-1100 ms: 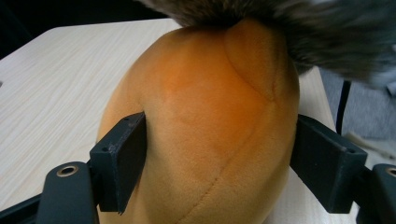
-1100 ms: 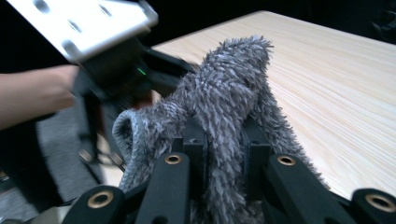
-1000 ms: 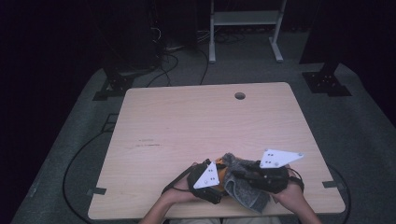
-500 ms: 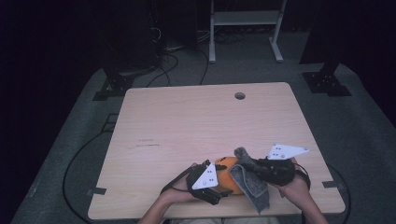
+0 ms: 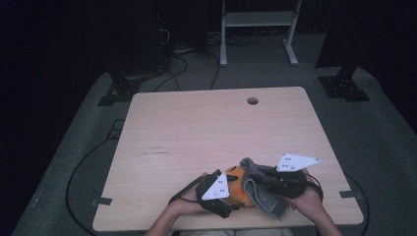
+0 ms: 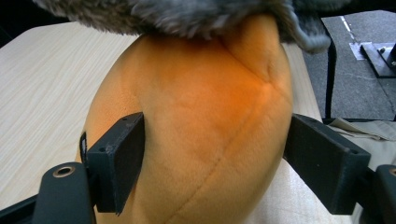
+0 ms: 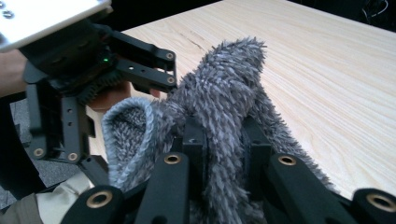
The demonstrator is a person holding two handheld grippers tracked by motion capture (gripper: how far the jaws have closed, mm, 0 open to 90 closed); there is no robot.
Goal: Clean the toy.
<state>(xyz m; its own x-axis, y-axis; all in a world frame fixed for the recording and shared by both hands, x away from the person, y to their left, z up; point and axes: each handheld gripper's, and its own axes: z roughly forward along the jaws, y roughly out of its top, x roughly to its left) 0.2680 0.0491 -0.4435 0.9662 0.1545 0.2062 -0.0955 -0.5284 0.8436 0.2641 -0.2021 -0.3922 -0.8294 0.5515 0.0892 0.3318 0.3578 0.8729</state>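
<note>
An orange plush ball [image 5: 237,183] rests near the table's front edge between the jaws of my left gripper [image 5: 234,194]. Both pads [image 6: 122,158] press its sides, though the jaws have just been opening a little. A grey fuzzy cloth cover [image 5: 261,191] drapes over the plush's right side and hangs over its top [image 6: 187,14] in the left gripper view. My right gripper [image 5: 259,179] is shut on a bunched fold of that cloth [image 7: 224,88], right beside the left gripper's jaws [image 7: 152,70].
The wooden table [image 5: 211,128] stretches bare ahead, with a cable hole [image 5: 253,101] near its far edge. Both hands work close to the front edge. Cables [image 5: 78,172] lie on the floor at the left, and stand legs [image 5: 223,44] rise behind the table.
The grey cloth has been drawn back toward the right, and more of the orange plush is uncovered. Both hands have stayed nearly in place.
</note>
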